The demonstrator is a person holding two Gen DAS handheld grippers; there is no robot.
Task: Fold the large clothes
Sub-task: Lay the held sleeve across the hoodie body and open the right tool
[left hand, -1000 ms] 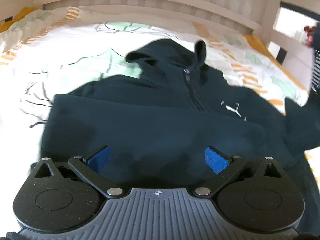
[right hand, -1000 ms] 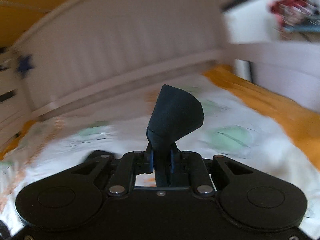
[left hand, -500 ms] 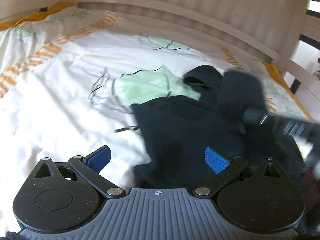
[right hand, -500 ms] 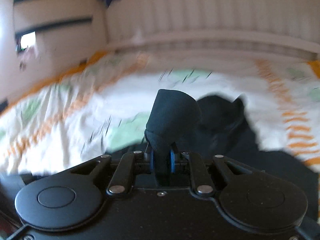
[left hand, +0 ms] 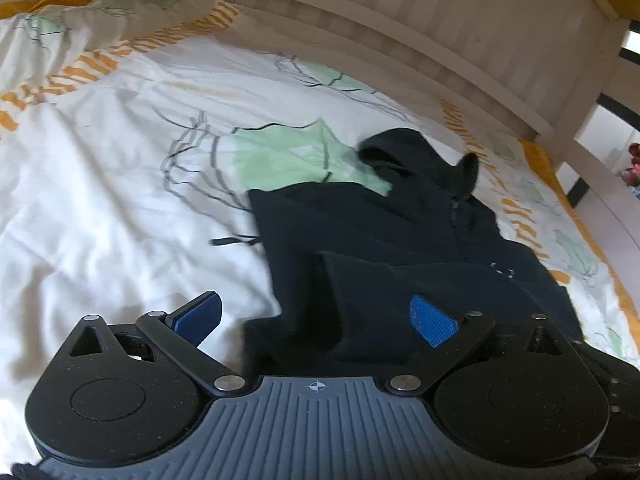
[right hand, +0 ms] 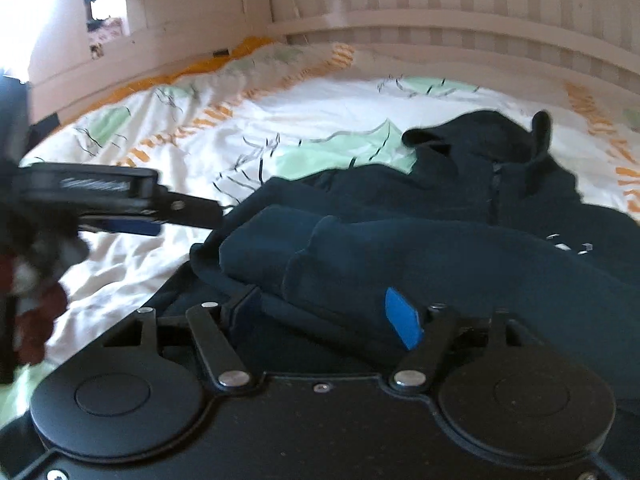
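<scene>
A dark navy zip hoodie (left hand: 400, 240) lies on the bed, hood toward the headboard, with a sleeve folded across its chest (right hand: 400, 256). My left gripper (left hand: 316, 316) is open and empty, low over the hoodie's left edge. My right gripper (right hand: 328, 316) is open, its blue pads either side of the sleeve cuff (right hand: 320, 264) lying on the hoodie. The left gripper also shows in the right wrist view (right hand: 120, 200), at the left over the sheet.
The bed has a white duvet (left hand: 100, 200) with green and orange print. A pale slatted headboard (left hand: 440, 12) runs along the far side. A wooden bed rail (left hand: 592, 168) stands at the right. A drawstring (left hand: 232, 241) trails left of the hoodie.
My right gripper carried the sleeve cuff leftward across the hoodie, lowered it and opened, leaving the sleeve on the chest. My left gripper shifted left to the hoodie's edge, still open.
</scene>
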